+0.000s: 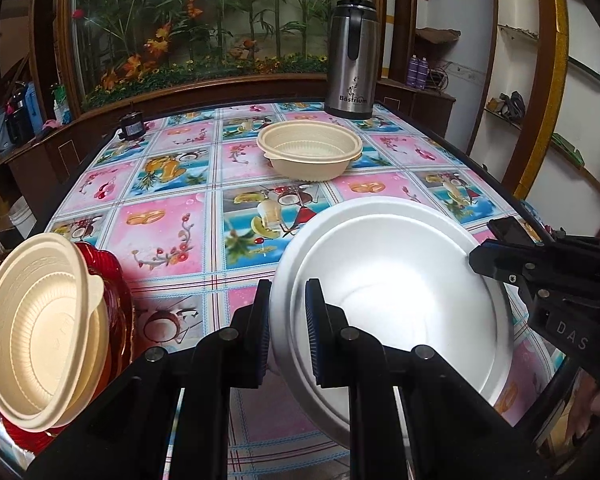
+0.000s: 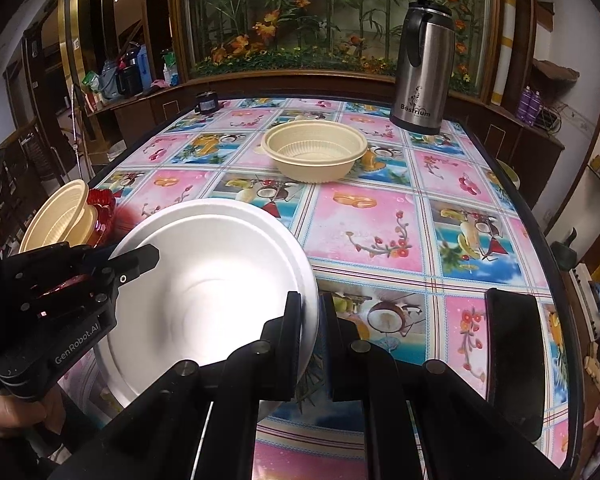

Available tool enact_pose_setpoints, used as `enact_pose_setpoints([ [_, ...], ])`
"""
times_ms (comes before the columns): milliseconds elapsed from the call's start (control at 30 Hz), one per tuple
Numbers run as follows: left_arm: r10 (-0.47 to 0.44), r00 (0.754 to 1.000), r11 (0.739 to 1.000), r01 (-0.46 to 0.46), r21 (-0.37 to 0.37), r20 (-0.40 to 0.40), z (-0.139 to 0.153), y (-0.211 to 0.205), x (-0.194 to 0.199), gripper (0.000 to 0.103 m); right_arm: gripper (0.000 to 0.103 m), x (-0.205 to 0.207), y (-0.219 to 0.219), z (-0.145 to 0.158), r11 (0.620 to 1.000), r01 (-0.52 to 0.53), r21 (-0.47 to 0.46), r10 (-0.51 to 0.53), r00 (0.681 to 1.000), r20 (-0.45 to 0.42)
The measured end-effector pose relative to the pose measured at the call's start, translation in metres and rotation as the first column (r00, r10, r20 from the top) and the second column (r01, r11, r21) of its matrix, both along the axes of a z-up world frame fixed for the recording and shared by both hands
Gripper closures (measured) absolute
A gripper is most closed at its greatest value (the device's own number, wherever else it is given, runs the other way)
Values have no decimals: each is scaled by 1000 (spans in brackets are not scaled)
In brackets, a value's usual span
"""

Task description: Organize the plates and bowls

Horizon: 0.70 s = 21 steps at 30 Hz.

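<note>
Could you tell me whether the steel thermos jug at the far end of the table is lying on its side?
No, the steel thermos jug stands upright on the table, beyond the beige bowl.

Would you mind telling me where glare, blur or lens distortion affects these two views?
Left wrist view: the white plate is blown out in its middle, its detail lost; the fisheye bends the table edge and the shelves at right. Right wrist view: the same plate glares too and its near rim looks slightly smeared; the flask leans with the lens curve.

Steel thermos jug [image 1: 351,60] on patterned tablecloth [image 1: 172,236]
</note>
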<state>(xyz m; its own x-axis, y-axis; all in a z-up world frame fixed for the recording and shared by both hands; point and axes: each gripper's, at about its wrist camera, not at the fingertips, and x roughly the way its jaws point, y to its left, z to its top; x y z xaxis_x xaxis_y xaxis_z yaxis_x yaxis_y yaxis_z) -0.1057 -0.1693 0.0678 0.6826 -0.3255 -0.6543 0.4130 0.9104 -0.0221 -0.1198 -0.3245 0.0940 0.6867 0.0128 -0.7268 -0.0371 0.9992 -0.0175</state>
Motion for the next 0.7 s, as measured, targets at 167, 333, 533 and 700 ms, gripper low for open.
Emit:
enact_pose_setpoints([
  [167,10,1000,1000,-10,-3,17,6,8,-9,89,94,-6,7,5,1000,-9,-3,9,1000,15],
  [333,13,999,1000,-13,1,46,17,13,-24,89,94,-19,13,16,1000,-19,0,19,999,47],
  [533,25,997,1000,-24,-9,71,26,22,-35,89,94,-31,20,27,999,-32,5,31,996,80],
  [700,30,997,999,-29,-21,75,25,26,-37,89,94,-33,26,29,999,-42,-4,42,996,83],
])
